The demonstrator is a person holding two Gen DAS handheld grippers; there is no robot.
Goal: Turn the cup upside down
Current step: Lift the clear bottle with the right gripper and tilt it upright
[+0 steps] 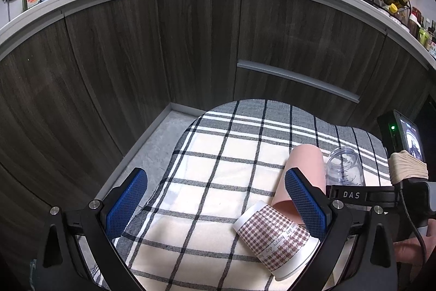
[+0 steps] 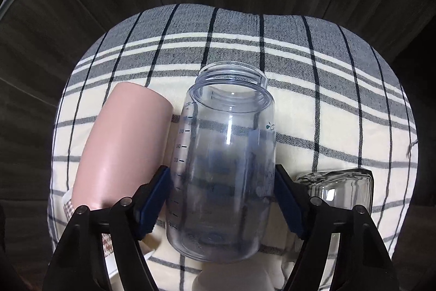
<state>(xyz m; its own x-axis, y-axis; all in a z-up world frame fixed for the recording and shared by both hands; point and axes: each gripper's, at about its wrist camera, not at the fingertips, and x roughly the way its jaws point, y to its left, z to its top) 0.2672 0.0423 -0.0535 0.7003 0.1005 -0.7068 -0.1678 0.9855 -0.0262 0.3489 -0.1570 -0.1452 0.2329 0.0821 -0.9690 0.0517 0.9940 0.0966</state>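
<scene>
Near the checked cloth's point(image 2: 327, 100) middle, the right gripper point(image 2: 222, 198) clamps the clear measuring cup point(image 2: 226, 154), mouth pointing away; grasp looks done, so next it likely needs lifting and inverting. Left gripper point(image 1: 215, 209) hangs wide open, empty.

I am holding the left tool point(image 1: 215, 206) with its blue pads spread wide, gripping nothing, pointing toward 12 o'clock in its own view. My right tool point(image 2: 222, 198) is pressing its pads against both sides of the clear cup point(image 2: 222, 154). In the left view, the right tool is sitting at 3 o'clock, with my bare hand point(image 1: 417, 242) showing behind it.
</scene>
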